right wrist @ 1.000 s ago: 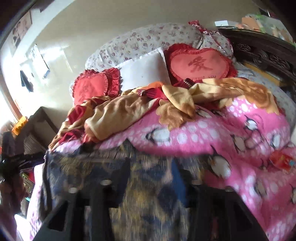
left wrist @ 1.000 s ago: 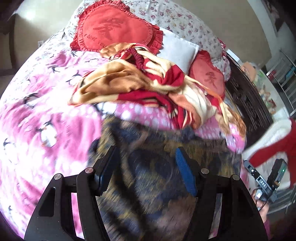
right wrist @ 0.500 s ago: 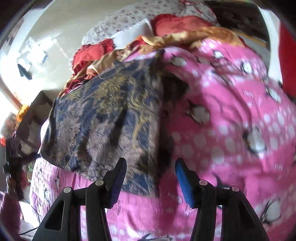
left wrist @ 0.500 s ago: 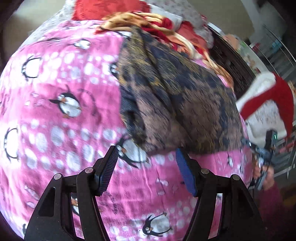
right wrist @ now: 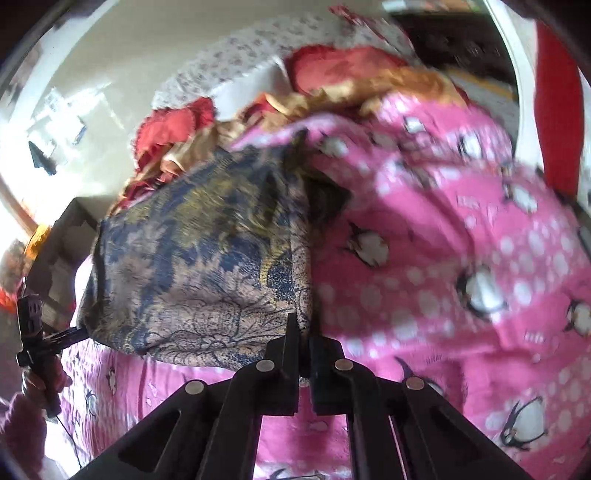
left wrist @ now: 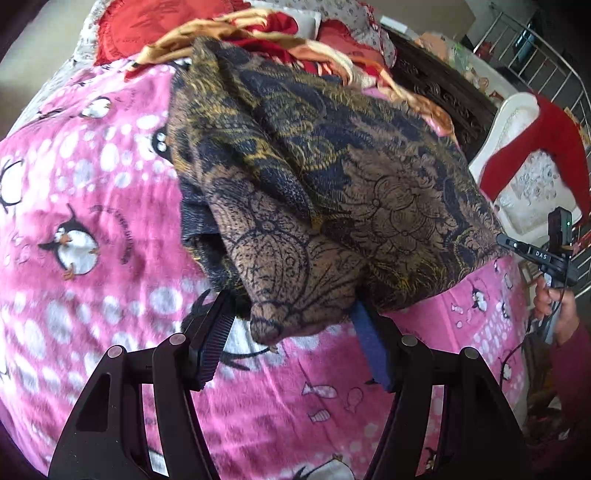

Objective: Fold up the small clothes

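Pinching the patterned garment's (right wrist: 199, 266) near corner, the right gripper (right wrist: 301, 343) has just clamped; the left gripper (left wrist: 291, 332) straddles its corner, spread, ready to grip for folding.

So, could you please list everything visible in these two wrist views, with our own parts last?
patterned garment: one, navy, brown and gold, lying part-folded on the blanket.
penguin blanket: one, pink with white dots, covering the bed.
satin cloth: one crumpled heap, gold and red, behind the garment.
heart cushions: two, red, at the head of the bed.
white pillow: one, between the cushions.
carved bed frame: one, dark wood, at the bed's side.
left hand-held gripper: one, black, open, its fingers either side of the garment's near corner.
right hand-held gripper: one, black, just closed on the garment's near edge.
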A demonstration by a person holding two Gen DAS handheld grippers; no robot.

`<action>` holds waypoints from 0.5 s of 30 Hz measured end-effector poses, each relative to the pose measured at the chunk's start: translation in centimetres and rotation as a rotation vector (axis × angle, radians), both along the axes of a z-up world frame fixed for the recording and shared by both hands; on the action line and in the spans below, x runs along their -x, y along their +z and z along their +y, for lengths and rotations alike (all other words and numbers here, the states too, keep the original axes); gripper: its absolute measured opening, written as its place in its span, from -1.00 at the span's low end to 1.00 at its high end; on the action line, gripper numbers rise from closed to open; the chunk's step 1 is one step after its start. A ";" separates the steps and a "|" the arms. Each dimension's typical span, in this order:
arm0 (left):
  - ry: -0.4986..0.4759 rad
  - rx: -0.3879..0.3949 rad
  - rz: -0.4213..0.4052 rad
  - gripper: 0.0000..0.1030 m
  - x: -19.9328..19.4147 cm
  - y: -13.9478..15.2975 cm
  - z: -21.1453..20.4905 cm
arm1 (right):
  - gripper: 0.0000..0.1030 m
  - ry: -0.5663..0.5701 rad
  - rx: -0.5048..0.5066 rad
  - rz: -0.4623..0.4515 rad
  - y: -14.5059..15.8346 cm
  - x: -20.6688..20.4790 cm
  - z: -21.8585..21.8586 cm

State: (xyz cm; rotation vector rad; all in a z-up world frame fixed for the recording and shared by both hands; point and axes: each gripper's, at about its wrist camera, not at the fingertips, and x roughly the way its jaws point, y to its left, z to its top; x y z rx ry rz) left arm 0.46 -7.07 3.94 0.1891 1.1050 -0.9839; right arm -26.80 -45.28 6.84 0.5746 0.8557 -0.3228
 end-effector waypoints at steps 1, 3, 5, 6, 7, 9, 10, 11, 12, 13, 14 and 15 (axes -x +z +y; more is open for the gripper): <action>-0.023 -0.016 -0.008 0.06 0.1 0.0 -0.3 | -0.94 0.003 0.007 0.017 -0.3 -0.3 0.2; -0.099 -0.066 -0.059 -0.36 0.9 0.6 -0.8 | -0.94 0.001 0.015 0.010 0.0 -0.3 0.4; -0.148 -0.098 -0.112 -0.54 1.4 1.3 -0.6 | -0.94 0.002 0.020 -0.016 1.1 0.0 0.1; -0.167 -0.106 -0.126 -0.58 1.6 1.7 -0.3 | -0.94 0.006 0.022 -0.025 1.6 0.1 0.0; -0.171 -0.108 -0.138 -0.69 1.7 2.0 0.3 | -0.94 0.009 0.030 -0.032 2.2 0.2 -0.1; -0.164 -0.100 -0.150 -0.75 1.8 2.3 1.1 | -0.94 0.021 0.050 -0.040 2.9 0.5 0.1; -0.151 -0.093 -0.141 -0.75 1.6 2.0 1.7 | -0.94 0.029 0.066 -0.033 3.0 0.5 0.3; -0.134 -0.089 -0.120 -0.75 1.4 1.5 2.0 | -0.94 0.029 0.066 -0.022 2.6 0.4 0.5; -0.109 -0.095 -0.094 -0.75 1.1 0.7 2.4 | -0.94 0.026 0.054 0.000 1.8 0.4 0.6; -0.089 -0.102 -0.080 -0.75 0.9 0.0 2.7 | -0.94 0.023 0.047 0.030 0.7 0.2 0.6; -0.065 -0.103 -0.062 -0.75 0.7 -0.5 3.2 | -0.94 0.027 0.046 0.072 -0.7 0.0 0.7; -0.047 -0.098 -0.046 -0.75 0.5 -0.6 3.5 | -0.94 0.032 0.038 0.099 -1.7 -0.1 0.9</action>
